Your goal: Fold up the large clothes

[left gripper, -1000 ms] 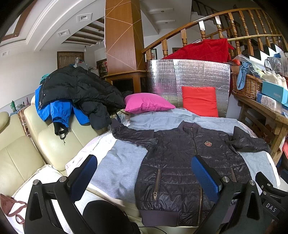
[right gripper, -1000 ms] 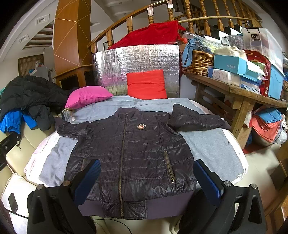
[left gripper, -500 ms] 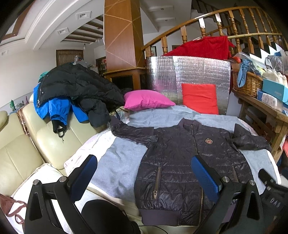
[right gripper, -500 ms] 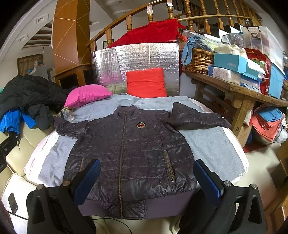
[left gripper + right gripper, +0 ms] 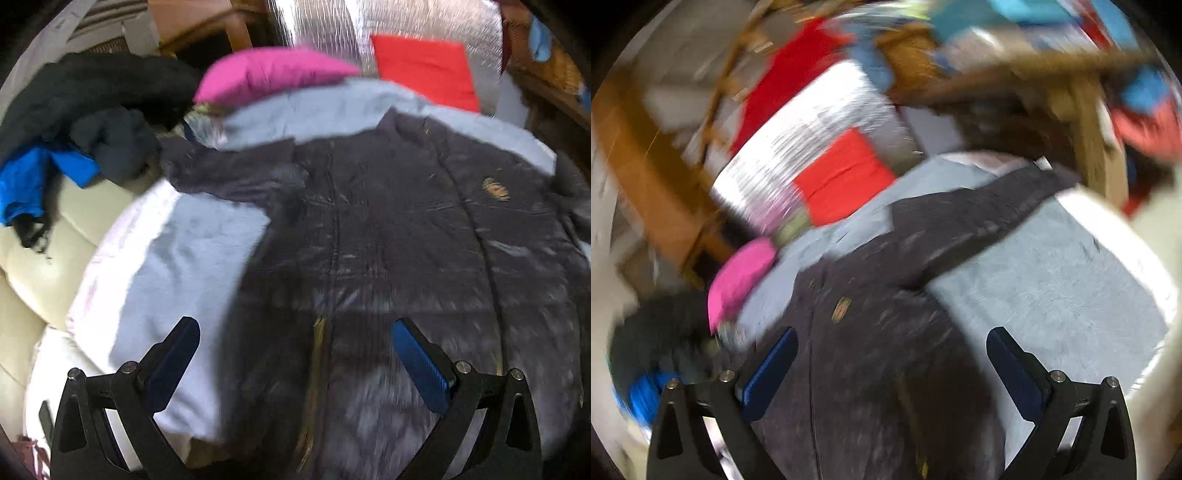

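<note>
A dark quilted jacket [image 5: 388, 229] lies face up and zipped on a grey blanket [image 5: 192, 251], sleeves spread. My left gripper [image 5: 295, 332] is open and empty, low over the jacket's left front near the pocket zip. In the right wrist view, blurred and tilted, the jacket [image 5: 879, 354] fills the lower middle and its sleeve [image 5: 975, 218] reaches toward the upper right. My right gripper [image 5: 892, 350] is open and empty, close above the jacket's chest.
A pink pillow [image 5: 269, 70] and a red pillow [image 5: 424, 66] lie behind the jacket against a silver foil panel [image 5: 798, 147]. Black and blue coats [image 5: 74, 122] pile on the cream sofa [image 5: 48, 258] at left. A wooden table leg [image 5: 1097, 129] stands at right.
Both grippers have swung forward and down toward the jacket, which now looks much larger. The right view has tilted and blurred. The jaws stay open.
</note>
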{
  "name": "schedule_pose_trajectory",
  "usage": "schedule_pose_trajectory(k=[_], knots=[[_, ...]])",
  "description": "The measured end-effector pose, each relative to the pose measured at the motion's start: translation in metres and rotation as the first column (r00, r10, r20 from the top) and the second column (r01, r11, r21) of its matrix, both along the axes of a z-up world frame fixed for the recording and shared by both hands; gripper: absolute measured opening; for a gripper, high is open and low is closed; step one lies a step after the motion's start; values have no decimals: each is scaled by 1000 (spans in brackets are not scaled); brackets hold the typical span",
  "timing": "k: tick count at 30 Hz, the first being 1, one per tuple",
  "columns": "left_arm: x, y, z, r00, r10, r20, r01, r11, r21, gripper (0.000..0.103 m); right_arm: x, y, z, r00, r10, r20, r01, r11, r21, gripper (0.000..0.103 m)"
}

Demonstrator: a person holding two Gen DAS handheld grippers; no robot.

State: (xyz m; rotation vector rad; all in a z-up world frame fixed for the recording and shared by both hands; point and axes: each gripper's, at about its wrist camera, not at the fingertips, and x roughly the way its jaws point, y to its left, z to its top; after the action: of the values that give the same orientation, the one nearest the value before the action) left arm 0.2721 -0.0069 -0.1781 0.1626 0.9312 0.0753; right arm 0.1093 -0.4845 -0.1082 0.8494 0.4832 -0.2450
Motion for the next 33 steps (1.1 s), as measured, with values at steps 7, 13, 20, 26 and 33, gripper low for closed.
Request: schedule_pose_trajectory(k=[7,13,20,26,33], knots=[[87,-40,-47,995,-9,-102,6,999,-31,103,51,-119,-74,979,-188,83,141,907,396,103],[105,-55,-65,996,-8,-91,4,999,-46,103,107,-177,-116,964,-264,23,218,841,496,100],[100,-47,-72,998,-25,-58,18,992,-121,103,148,-204,-126,961,-272,-45,265,866,425,32],[106,-41,-54,993,-63,-101,51,992,-117,103,146,-164,-42,964,-231,132,208,964,166,26],[91,10,10,967,143,212,-133,989,-62,103,179,-23,45,958,88,273,-69,995,-79,26]])
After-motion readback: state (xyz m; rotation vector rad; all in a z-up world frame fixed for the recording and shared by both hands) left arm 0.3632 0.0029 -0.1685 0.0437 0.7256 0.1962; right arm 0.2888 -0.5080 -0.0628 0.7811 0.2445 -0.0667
